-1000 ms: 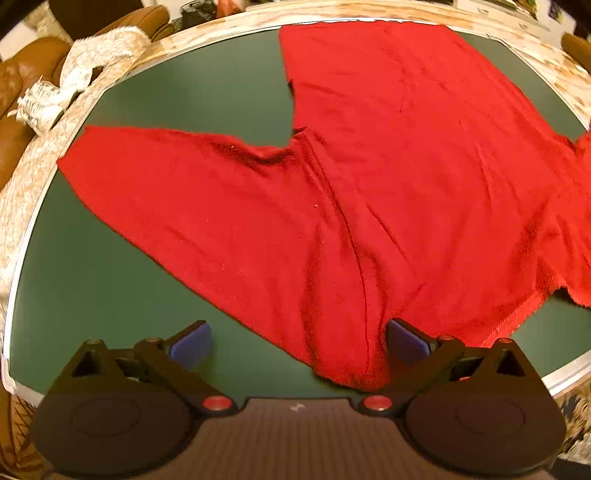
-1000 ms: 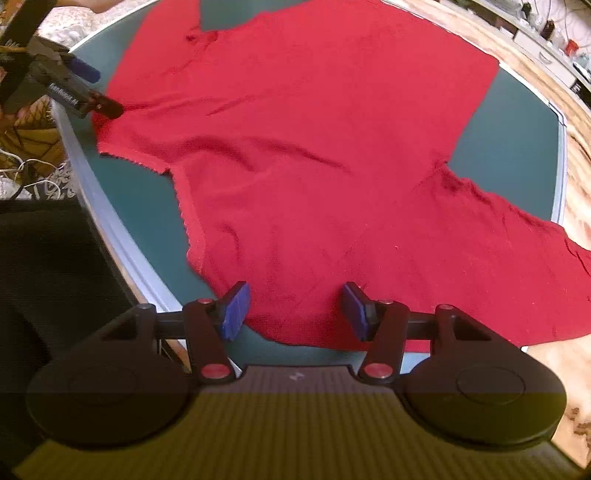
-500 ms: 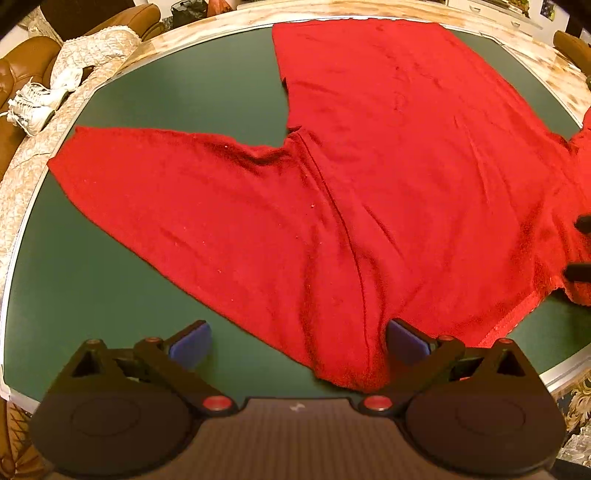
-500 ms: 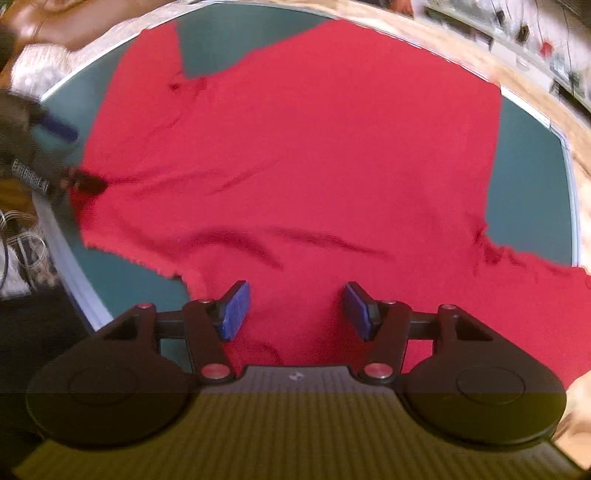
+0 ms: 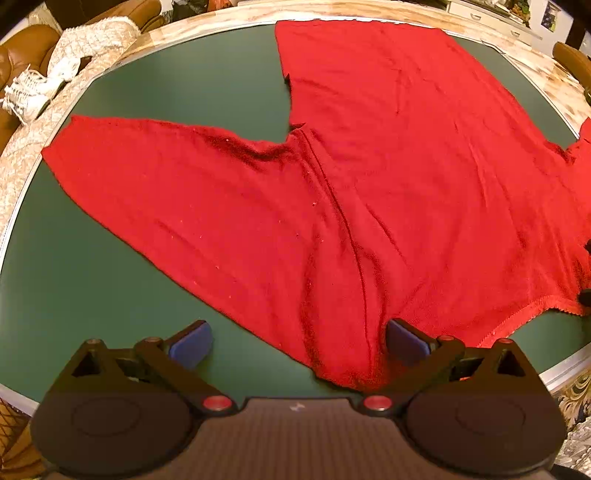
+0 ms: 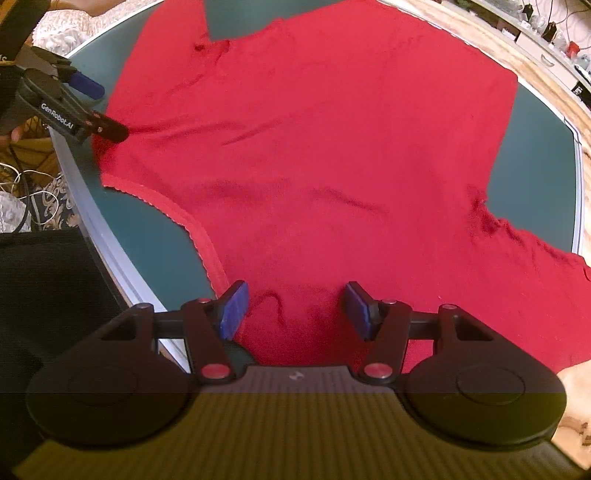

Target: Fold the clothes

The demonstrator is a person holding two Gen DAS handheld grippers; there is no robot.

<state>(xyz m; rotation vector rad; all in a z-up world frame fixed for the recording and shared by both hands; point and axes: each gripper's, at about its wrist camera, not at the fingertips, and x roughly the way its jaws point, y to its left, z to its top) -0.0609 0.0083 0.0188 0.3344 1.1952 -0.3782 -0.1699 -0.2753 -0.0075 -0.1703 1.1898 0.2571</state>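
Note:
A red long-sleeved top (image 5: pixel 388 177) lies spread flat on a round green table (image 5: pixel 155 81), one sleeve (image 5: pixel 177 192) stretched out to the left. My left gripper (image 5: pixel 299 341) is open, its jaws astride the top's near shoulder corner. My right gripper (image 6: pixel 295 310) is open over the other shoulder by the scalloped neckline (image 6: pixel 207 243). The top also fills the right wrist view (image 6: pixel 332 147), where the left gripper (image 6: pixel 92 107) shows at the far left, touching the cloth's edge.
The table has a pale wooden rim (image 5: pixel 207 22) and a metal edge band (image 6: pixel 96 229). A brown leather sofa with white cloth and shoes (image 5: pixel 33 85) stands beyond the left rim. Cables (image 6: pixel 22 192) lie on the floor below.
The right gripper has moved forward over the top, from the table's edge onto the shoulder by the neckline. The left gripper has barely shifted. Both stay open.

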